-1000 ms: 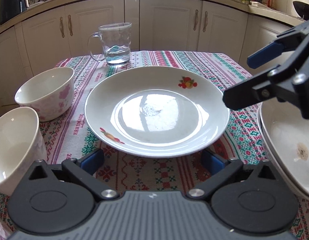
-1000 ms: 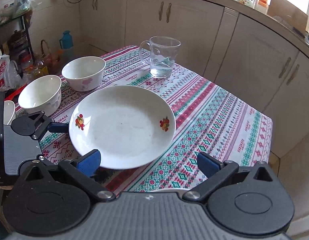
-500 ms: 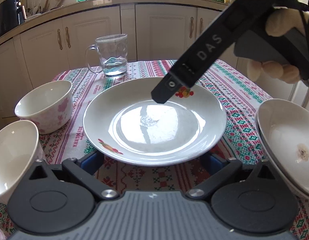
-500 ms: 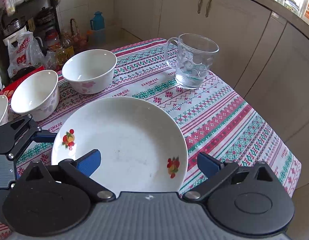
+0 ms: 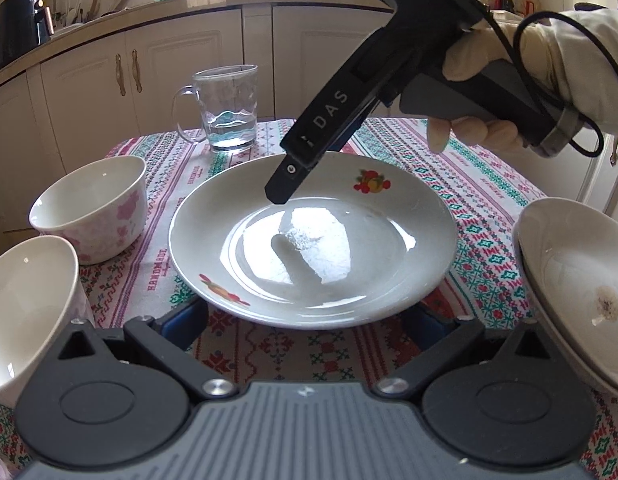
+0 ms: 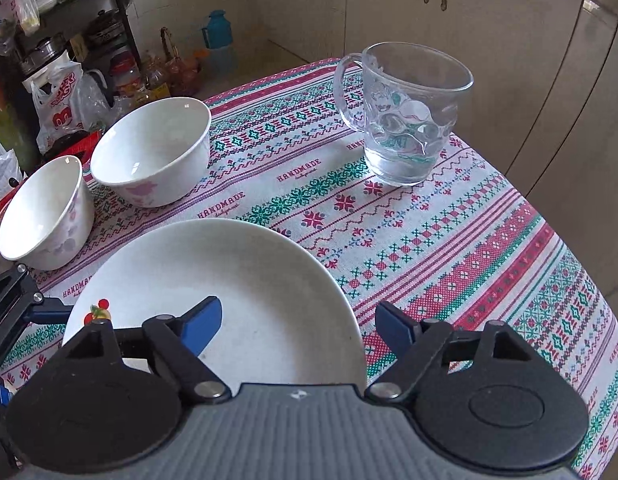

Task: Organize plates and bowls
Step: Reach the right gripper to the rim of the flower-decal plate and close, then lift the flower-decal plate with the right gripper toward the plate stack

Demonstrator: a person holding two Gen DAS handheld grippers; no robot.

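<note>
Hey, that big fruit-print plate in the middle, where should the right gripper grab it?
Grip the plate by its raised rim on the edge facing the right gripper, one finger over and one under. It lies flat on the tablecloth, so only its lifted lip offers purchase. The jaws, just narrowed, already straddle that edge.

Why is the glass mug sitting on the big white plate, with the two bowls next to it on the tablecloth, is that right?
Not quite. The glass mug stands on the tablecloth beyond the big white plate, apart from it, as the right wrist view shows. The two bowls do sit beside the plate on the cloth.
</note>
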